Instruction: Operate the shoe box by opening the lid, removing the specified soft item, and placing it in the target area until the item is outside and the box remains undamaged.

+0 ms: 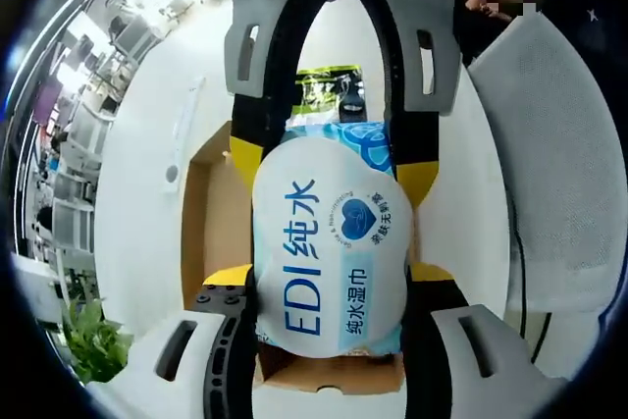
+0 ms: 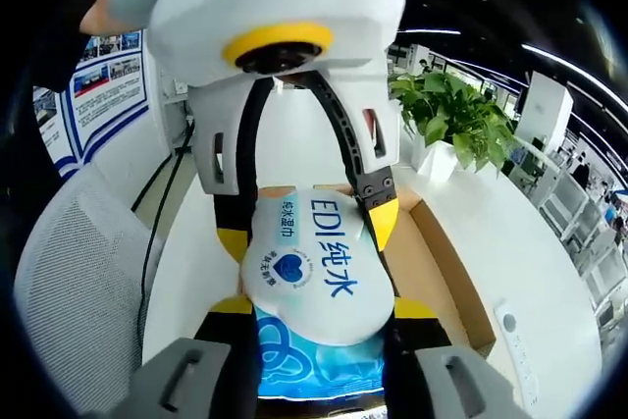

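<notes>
A: Left gripper view: the left claw (image 1: 329, 316) pinches one end of the wet wipes pack (image 1: 329, 257), its yellow-tipped jaws pressed on both sides. From the far side the right claw (image 1: 334, 154) pinches the other end.

B: Right gripper view agrees. The right claw (image 2: 319, 316) is closed on the pack (image 2: 309, 282) at the blue end, and the left claw (image 2: 309, 228) comes from above (its body covers much of the picture).

A: Where is the pack?

B: Over the open cardboard shoe box (image 1: 211, 213), which stands on the white desk (image 1: 147, 193). I judge the removing step is in hand.

A: Next, I think: carry it sideways past the box wall (image 2: 446, 262) without catching it, then put it down on the desk.
</notes>
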### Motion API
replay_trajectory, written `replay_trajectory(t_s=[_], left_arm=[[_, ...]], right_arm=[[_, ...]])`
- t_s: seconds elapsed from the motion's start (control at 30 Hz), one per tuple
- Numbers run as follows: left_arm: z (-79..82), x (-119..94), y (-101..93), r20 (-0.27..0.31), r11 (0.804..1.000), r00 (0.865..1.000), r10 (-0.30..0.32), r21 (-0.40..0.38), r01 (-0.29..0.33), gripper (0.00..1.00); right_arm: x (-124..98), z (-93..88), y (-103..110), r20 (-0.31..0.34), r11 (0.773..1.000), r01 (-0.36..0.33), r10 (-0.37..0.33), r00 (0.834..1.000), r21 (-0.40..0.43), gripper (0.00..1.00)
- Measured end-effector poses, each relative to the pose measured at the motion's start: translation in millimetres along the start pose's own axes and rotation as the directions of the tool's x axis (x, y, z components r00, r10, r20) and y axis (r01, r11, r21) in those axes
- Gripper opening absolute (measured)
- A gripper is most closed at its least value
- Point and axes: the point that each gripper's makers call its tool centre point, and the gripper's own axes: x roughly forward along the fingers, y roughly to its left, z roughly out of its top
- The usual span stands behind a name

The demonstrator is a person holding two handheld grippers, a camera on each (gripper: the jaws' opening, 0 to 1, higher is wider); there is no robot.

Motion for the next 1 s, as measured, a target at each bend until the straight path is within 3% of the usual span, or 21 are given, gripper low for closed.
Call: replay_trajectory(t_s=[1.0], left_arm=[[59.4,14,4.3,0.016,1.000,1.000,0.010,0.028,-0.010,0.58]], right_arm=[[-50,-34.2,-13,-0.003,1.000,0.023,-0.023,1.000,-0.006,0.44]])
